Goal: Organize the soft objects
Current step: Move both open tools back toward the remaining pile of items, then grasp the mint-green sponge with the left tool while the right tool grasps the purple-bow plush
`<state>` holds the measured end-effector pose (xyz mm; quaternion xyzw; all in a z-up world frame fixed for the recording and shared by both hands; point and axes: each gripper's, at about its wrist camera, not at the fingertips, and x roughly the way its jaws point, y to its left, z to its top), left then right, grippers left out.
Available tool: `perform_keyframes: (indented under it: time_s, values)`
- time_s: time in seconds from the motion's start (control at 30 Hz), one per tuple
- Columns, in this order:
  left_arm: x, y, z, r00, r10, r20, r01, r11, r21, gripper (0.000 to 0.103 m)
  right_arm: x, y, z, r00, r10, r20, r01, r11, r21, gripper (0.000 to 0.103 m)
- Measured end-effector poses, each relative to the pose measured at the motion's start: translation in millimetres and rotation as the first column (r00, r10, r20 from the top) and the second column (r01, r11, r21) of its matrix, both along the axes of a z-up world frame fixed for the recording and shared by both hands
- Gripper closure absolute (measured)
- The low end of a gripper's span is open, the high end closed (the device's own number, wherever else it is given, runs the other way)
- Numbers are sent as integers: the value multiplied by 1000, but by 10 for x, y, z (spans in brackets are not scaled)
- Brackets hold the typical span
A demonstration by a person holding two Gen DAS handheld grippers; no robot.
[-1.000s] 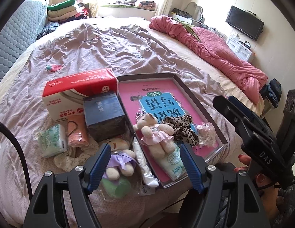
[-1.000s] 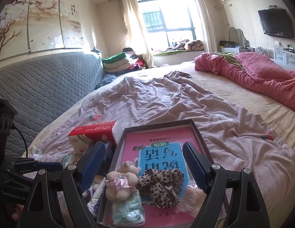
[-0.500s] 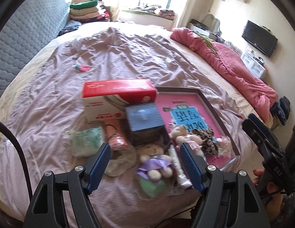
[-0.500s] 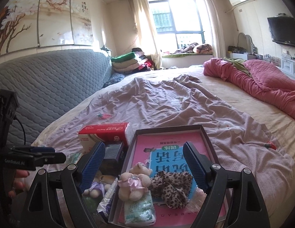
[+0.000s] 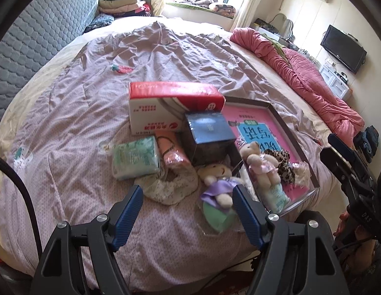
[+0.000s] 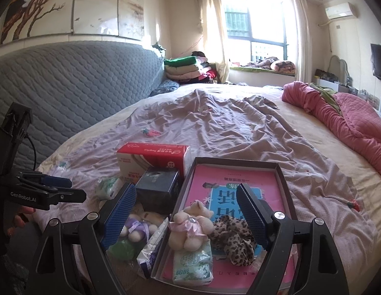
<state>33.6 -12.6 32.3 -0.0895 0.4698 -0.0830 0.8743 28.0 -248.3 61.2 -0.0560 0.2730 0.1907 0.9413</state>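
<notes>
A shallow dark tray [image 5: 276, 113] [image 6: 283, 179] with a pink book lies on the bed. In it sit a teddy in a pink dress [image 5: 258, 164] [image 6: 190, 226], a leopard scrunchie [image 5: 280, 163] [image 6: 233, 236] and a green tissue pack [image 6: 192, 264]. Left of the tray lie a teddy in purple [image 5: 218, 184] [image 6: 136, 228], a green tissue pack [image 5: 134, 157], a pink wrapped cloth [image 5: 172, 151] and a floral cloth [image 5: 168, 186]. My left gripper [image 5: 186, 215] is open and empty above the floral cloth. My right gripper [image 6: 185, 211] is open and empty above the tray's near end.
A red and white tissue box [image 5: 173, 105] [image 6: 153, 159] and a dark blue box [image 5: 208, 135] [image 6: 158, 191] stand behind the soft items. A pink quilt [image 5: 301, 73] [image 6: 342, 120] lies at the right. A grey padded headboard [image 6: 67, 93] is at the left.
My left gripper has swung left and back, so the loose pile now sits ahead of it. My right gripper has pulled back slightly. Both stay open and no object moved.
</notes>
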Motion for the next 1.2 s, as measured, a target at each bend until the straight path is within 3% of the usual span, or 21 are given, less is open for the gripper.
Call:
perform_keyframes:
  time_s: [0.3,0.57,0.77,0.87,1.2]
  values:
    - [-51,-145,-249,996,-41,-82,40,999,-12,29,-55,267,-99,993,100,-69,-108,987,-121,18]
    - [-27,-283,-453,988,-71,-136,72,997,1,29,-154,613,-403,963,176,-203,-237,913,-332,19]
    - [36,-405,-630,979,-97,-179,97,995,-8,29,-70,560,-624,941,143,-307,-255,896,-363,26]
    - [70,-452,-691,975,-107,-195,105,994,-21,29,-39,567,-691,927,150,-343,-277,892,-358,37]
    - [259,-486,-845,968,-101,-229,89,994,-63,29,18,671,-773,922,198,-333,-325,863,-387,38]
